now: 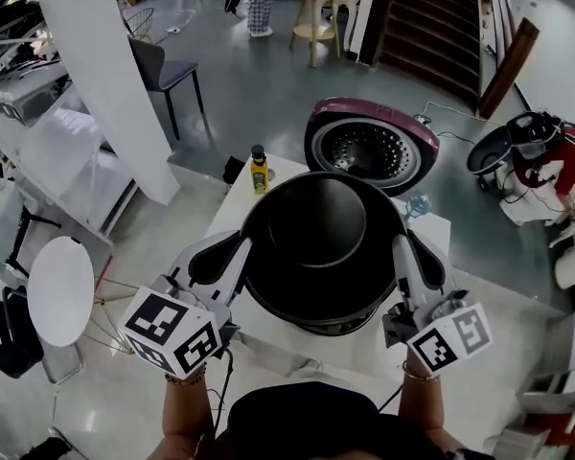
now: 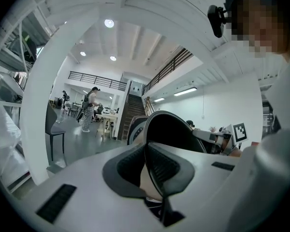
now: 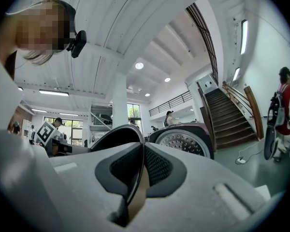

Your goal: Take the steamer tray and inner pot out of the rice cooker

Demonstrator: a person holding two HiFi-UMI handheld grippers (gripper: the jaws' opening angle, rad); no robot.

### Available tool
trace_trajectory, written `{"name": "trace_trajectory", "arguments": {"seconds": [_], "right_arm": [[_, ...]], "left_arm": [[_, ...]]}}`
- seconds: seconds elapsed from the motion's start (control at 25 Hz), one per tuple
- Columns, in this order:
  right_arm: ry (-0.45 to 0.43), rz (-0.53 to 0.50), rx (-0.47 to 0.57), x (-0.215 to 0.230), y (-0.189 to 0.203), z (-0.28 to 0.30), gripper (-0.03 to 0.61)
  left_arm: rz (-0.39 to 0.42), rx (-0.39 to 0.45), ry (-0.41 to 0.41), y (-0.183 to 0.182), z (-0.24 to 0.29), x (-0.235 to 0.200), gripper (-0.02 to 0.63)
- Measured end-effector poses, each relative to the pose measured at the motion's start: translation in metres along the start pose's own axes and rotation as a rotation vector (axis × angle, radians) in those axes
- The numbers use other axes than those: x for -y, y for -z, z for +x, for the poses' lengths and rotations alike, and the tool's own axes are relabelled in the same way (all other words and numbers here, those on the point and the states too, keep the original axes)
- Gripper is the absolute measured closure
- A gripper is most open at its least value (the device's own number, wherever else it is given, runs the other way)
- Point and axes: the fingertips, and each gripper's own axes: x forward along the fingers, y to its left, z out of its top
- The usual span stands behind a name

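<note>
Pot and grippers fill the middle of the head view. The black inner pot (image 1: 316, 247) is held by its rim from both sides. The left gripper (image 1: 241, 247) is clamped on the rim's left edge and the right gripper (image 1: 400, 247) on its right edge. Under the pot's near edge shows the round body of the rice cooker (image 1: 331, 326), standing on the white surface (image 1: 268, 338). Whether the pot's bottom is fully clear of that body cannot be told. Behind the pot the cooker's dark red lid (image 1: 369, 147) stands open, its perforated inner face turned this way. A small bottle (image 1: 259, 171) with a yellow label stands upright on the surface, to the left of the lid. A dark chair (image 1: 163, 70) is on the floor farther back, and a round white table (image 1: 60, 290) stands at the left.

In the left gripper view, the left gripper (image 2: 146, 151) has its jaws closed on the thin rim of the pot (image 2: 174, 129), which curves up and away beyond them. The marker cube (image 2: 239, 131) of the other gripper shows past the pot at the right. A staircase (image 2: 130, 112) rises in the background.

In the right gripper view, the right gripper (image 3: 142, 151) is likewise shut on the pot's (image 3: 113, 137) rim, pads pressed to either side of it. The open lid (image 3: 186, 139) is just beyond, at the right, with the staircase (image 3: 232, 115) behind it.
</note>
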Motion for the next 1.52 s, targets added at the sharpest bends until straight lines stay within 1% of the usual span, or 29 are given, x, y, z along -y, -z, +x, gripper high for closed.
{"name": "trace_trajectory", "arguments": {"seconds": [0.24,0.48,0.64,0.8,0.88,1.0,1.16,1.24,1.44,1.52], "right_arm": [[0.054,0.013,-0.002,-0.028,0.009,0.050,0.552],[0.079,0.032,-0.018,-0.057,0.025,0.100,0.552],[0.100,0.054,-0.032,-0.074,0.041,0.127,0.552],[0.147,0.087,-0.045,-0.094,0.064,0.145,0.552],[0.166,0.112,-0.056,-0.105,0.077,0.151,0.552],[0.190,0.149,-0.081,-0.117,0.098,0.157,0.552],[0.234,0.174,-0.128,-0.129,0.129,0.155,0.552],[0.256,0.203,-0.153,-0.135,0.145,0.152,0.552],[0.308,0.276,-0.216,-0.149,0.191,0.146,0.552],[0.326,0.328,-0.261,-0.156,0.215,0.143,0.552]], "left_arm": [[0.009,-0.028,0.030,-0.015,-0.005,-0.060,0.591],[0.006,-0.048,0.063,-0.024,-0.012,-0.120,0.591],[0.005,-0.078,0.070,-0.020,-0.016,-0.156,0.591],[0.021,-0.141,0.067,-0.010,-0.024,-0.189,0.589],[0.023,-0.171,0.073,-0.002,-0.029,-0.204,0.589],[0.003,-0.215,0.103,0.012,-0.035,-0.221,0.589],[-0.017,-0.300,0.138,0.043,-0.039,-0.237,0.589],[-0.028,-0.341,0.152,0.059,-0.041,-0.244,0.589],[-0.038,-0.451,0.150,0.102,-0.046,-0.263,0.589],[-0.043,-0.498,0.144,0.121,-0.051,-0.271,0.589]]}}
